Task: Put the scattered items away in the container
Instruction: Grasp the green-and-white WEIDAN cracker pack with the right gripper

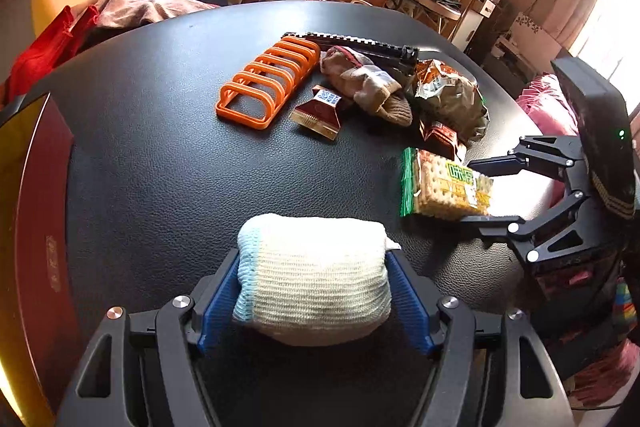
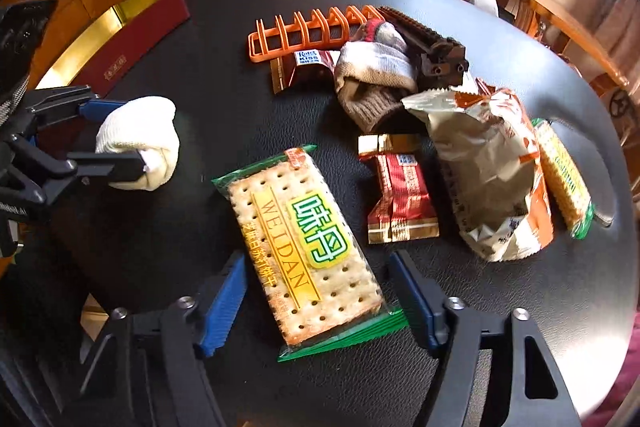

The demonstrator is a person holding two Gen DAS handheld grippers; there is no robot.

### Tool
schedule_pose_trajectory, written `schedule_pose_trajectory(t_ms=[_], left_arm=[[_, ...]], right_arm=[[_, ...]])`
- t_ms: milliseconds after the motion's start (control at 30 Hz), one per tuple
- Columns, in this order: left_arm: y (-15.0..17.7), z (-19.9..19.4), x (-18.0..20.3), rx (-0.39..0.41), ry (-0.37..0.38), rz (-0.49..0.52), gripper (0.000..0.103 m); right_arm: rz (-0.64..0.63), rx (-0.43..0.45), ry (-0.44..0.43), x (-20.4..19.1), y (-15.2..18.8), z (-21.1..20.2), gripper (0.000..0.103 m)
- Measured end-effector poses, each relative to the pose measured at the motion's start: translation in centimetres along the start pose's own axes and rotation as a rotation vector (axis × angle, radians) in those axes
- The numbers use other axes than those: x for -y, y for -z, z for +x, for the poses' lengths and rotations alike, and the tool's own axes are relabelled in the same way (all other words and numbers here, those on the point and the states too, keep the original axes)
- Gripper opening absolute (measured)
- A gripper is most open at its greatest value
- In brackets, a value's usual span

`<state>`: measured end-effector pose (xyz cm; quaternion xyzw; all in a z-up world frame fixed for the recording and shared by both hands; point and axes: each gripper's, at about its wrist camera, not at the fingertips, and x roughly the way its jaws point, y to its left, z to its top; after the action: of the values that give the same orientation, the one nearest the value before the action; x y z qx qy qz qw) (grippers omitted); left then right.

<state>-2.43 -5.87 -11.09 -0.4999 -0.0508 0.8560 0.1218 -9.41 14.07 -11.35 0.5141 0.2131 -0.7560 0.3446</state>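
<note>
My left gripper (image 1: 314, 291) is shut on a rolled white sock (image 1: 314, 279), held just above the black table; it also shows in the right wrist view (image 2: 140, 143). My right gripper (image 2: 316, 301) is open, its jaws on either side of a cracker packet (image 2: 308, 247), not touching it; the packet also shows in the left wrist view (image 1: 444, 187). The red box container (image 1: 36, 219) lies at the table's left edge, also seen in the right wrist view (image 2: 140, 31).
On the black table (image 1: 180, 187) lie an orange rack (image 1: 268, 83), a brown-white sock bundle (image 1: 368, 83), a dark toothed bar (image 1: 360, 45), red snack packets (image 2: 400, 187), a brown snack bag (image 2: 488, 171) and a second cracker packet (image 2: 564, 171). Clothes (image 1: 132, 3) lie beyond.
</note>
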Motion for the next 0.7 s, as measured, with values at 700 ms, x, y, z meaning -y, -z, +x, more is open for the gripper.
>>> schedule_pose_trajectory(t_ms=[700], left_arm=[[2.6, -6.7, -0.2, 0.154, -0.062, -0.048, 0.068]], right_arm=[[0.385, 0.191, 0.008, -2.8, 1.4, -3.5, 0.053]])
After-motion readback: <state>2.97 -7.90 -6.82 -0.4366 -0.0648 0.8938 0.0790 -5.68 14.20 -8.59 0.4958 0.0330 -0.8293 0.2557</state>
